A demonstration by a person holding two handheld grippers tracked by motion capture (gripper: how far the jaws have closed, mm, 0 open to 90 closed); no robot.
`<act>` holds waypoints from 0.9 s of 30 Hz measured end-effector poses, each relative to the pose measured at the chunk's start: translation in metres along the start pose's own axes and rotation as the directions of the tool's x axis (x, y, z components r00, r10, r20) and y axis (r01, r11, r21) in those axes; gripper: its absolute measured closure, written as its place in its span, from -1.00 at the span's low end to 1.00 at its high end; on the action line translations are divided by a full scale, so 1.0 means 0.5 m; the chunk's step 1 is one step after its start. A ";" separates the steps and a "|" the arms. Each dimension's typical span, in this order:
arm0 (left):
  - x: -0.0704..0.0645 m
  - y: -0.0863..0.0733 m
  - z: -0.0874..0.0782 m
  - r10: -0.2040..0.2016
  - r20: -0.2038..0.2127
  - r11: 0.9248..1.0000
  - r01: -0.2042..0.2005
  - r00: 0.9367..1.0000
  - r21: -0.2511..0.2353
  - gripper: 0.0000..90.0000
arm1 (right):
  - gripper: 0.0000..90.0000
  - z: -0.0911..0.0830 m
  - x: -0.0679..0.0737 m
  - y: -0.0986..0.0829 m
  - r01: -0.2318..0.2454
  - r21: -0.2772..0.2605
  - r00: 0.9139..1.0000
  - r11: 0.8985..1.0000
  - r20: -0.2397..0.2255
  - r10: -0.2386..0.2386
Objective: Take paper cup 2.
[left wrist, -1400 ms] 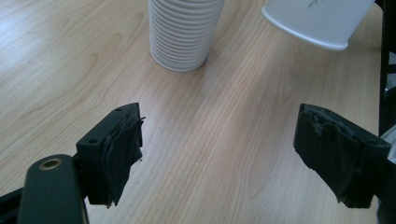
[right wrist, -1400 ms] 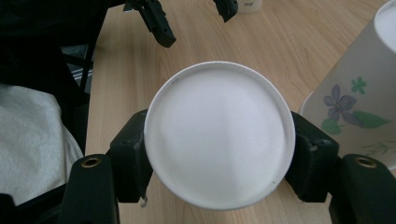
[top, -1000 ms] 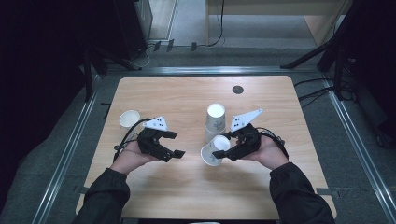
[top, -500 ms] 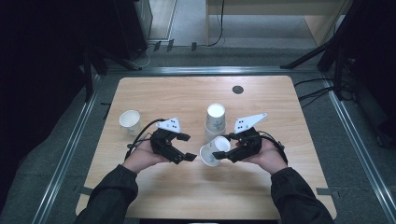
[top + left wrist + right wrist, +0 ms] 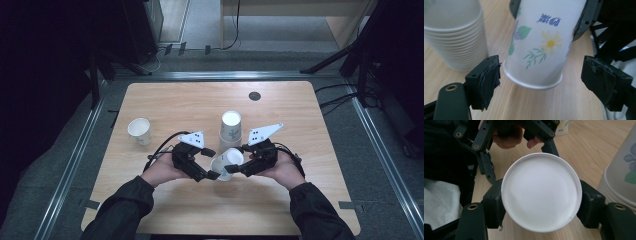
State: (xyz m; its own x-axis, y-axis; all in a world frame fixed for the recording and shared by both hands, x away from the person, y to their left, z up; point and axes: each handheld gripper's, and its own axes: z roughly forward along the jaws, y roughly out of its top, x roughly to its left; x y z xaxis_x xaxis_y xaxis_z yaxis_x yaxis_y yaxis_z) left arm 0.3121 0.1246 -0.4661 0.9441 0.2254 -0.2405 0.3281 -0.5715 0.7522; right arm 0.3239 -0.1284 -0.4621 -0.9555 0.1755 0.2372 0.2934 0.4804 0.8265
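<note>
A light wooden table (image 5: 170, 105) bears a stack of paper cups (image 5: 230, 128) at centre and a lone paper cup (image 5: 139, 131) near its left edge

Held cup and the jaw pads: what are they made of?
Cup: likely paper, matte white with a printed flower pattern and a rolled rim. Left gripper pads: look like black foam or rubber, dull, with torn, ragged edges. Table: light wood-grain top, possibly laminate.

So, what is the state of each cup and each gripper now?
Held cup: on its side, clamped near its base.
Cup stack: upside down, nested.
Lone cup: upright, apart at left.
Right gripper: shut on held cup.
Left gripper: open, jaws either side of the held cup's rim.
</note>
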 end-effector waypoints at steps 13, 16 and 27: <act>0.000 0.000 0.028 0.034 0.035 0.999 -0.035 0.999 0.020 -0.64 | -0.23 0.009 0.015 0.011 0.007 0.017 0.999 1.000 -0.034 -0.006; 0.002 -0.002 0.029 0.035 0.036 0.999 -0.035 0.999 0.016 -0.59 | -0.23 0.015 0.020 0.016 0.009 0.035 0.999 0.999 -0.033 -0.008; -0.012 -0.002 0.026 0.110 0.012 0.994 -0.110 0.994 -0.002 -0.35 | -0.22 0.013 0.021 0.020 -0.003 0.031 0.999 1.000 -0.042 0.005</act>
State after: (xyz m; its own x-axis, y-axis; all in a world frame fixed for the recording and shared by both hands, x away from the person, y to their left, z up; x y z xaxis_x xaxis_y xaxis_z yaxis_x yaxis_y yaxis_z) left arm 0.3065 0.1135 -0.4731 0.9747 0.1516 -0.1642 0.2225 -0.5911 0.7753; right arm 0.3169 -0.1163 -0.4546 -0.9546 0.1418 0.2622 0.2975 0.5064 0.8093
